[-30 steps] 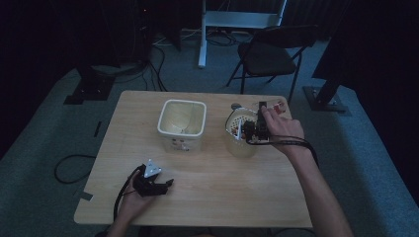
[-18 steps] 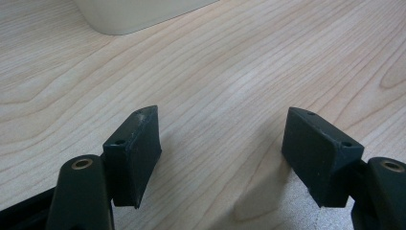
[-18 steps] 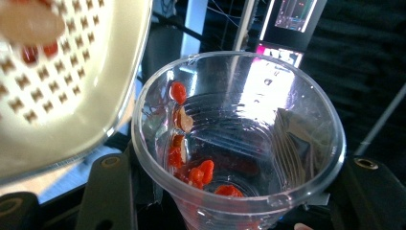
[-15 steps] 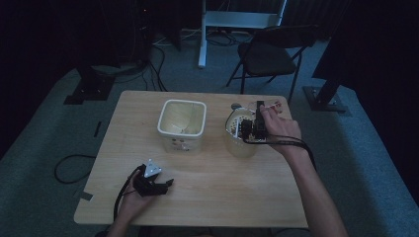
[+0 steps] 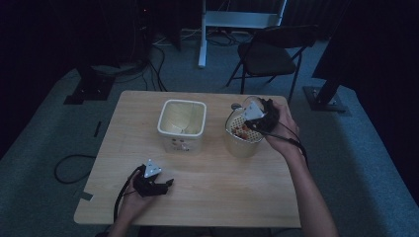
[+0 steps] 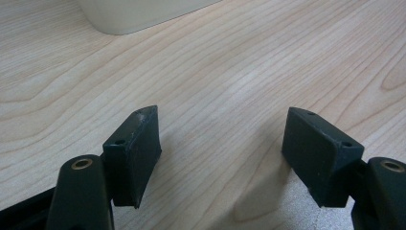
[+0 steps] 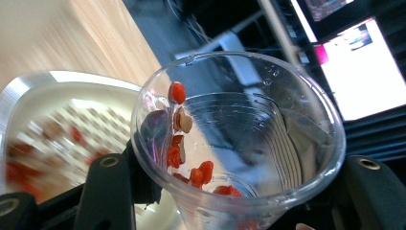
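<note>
Over the far right of the bench [image 5: 212, 197], the right gripper [image 5: 262, 118] pinches a clear plastic cup [image 7: 239, 139] between its two black jaws and tips it toward a round strainer [image 5: 242, 133] sitting in a pale container directly beneath. Compared with a second ago, the hand has rolled further over the strainer, so the cup now lies nearly on its side, mouth facing outward in the right gripper view. Red berries [image 7: 201, 172] and a few paler pieces cling to the cup's lower wall, while more red bits already lie blurred on the strainer's perforated floor, just left of the gripper's left jaw. That suggests the pouring is well advanced but unfinished: the stuck pieces would likely need a steeper tilt or a shake to drop. To the left of the right gripper stands a square cream tub [image 5: 182, 123], apparently empty, well apart from the cup. Near the person's edge, the left gripper [image 5: 150, 182] rests low on the bench, its jaws spread wide with bare wood between them, in the same spot as before. The tub's base edges into the top of the left gripper view.
</note>
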Tool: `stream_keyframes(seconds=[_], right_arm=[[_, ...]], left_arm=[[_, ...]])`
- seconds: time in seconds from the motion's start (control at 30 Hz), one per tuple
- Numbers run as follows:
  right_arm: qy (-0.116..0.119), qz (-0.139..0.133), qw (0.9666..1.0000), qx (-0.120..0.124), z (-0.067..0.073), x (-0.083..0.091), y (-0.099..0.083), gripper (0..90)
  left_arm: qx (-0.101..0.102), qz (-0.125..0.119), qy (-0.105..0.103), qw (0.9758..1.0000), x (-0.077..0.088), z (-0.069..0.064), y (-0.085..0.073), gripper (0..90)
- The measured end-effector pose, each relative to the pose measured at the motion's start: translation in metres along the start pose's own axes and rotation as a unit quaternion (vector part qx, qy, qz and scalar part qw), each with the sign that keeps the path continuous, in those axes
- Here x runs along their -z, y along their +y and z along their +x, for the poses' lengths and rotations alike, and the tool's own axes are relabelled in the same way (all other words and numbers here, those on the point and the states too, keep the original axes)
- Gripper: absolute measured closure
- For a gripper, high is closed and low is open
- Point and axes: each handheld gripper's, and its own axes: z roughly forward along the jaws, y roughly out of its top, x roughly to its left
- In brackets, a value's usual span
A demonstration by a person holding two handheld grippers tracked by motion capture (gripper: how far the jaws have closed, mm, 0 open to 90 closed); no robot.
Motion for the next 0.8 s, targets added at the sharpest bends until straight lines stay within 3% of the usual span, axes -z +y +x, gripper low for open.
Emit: stream_keyframes(seconds=[0.03,0.1,0.17,0.2,0.27,0.3,0.37,0.4,0.47,0.57,0.67,0.73,0.8], right_arm=[[0.018,-0.014,0.9994,-0.027,-0.004,0.002,-0.001,39.3],[0.05,-0.036,0.995,-0.079,-0.01,0.004,-0.002,39.1],[0.083,-0.062,0.9854,-0.135,-0.018,0.007,-0.002,39.2],[0.107,-0.085,0.9747,-0.177,-0.024,0.01,-0.002,39.2],[0.137,-0.107,0.9607,-0.217,-0.03,0.012,-0.001,39.0],[0.165,-0.123,0.9475,-0.245,-0.034,0.012,-0.001,38.5],[0.2,-0.145,0.928,-0.279,-0.038,0.011,0.002,38.3],[0.215,-0.152,0.9196,-0.292,-0.038,0.011,0.004,38.2],[0.236,-0.164,0.9073,-0.307,-0.037,0.01,0.012,37.9],[0.261,-0.174,0.897,-0.311,-0.031,0.007,0.027,37.1],[0.282,-0.179,0.89,-0.31,-0.021,0.004,0.044,36.7],[0.292,-0.183,0.8869,-0.308,-0.016,0.002,0.056,36.6],[0.296,-0.183,0.8863,-0.306,-0.012,0.001,0.062,36.6]], left_arm=[[-0.001,0.001,0.0,1.0,0.0,0.0,0.0,30.1],[0.0,0.0,0.0,1.0,0.0,0.0,0.0,30.2],[0.0,0.0,0.0,1.0,0.0,0.0,0.0,30.2],[0.0,0.0,0.0,1.0,0.0,0.0,0.0,30.2],[0.0,0.0,0.0,1.0,0.0,0.0,0.0,30.2],[0.0,0.0,0.0,1.0,0.0,0.0,0.0,30.2],[-0.001,0.001,0.0,1.0,0.0,0.0,0.0,30.2],[-0.001,0.001,-0.001,1.0,0.0,0.0,0.0,30.2],[0.0,0.001,-0.001,1.0,0.0,0.0,0.0,30.2],[-0.001,0.001,-0.001,1.0,0.0,0.0,0.0,30.1],[0.0,0.002,-0.001,1.0,0.0,0.0,0.0,30.1],[0.0,0.002,-0.002,1.0,0.0,0.0,0.0,30.1],[-0.001,0.002,-0.001,1.0,0.0,0.0,0.0,30.1]])
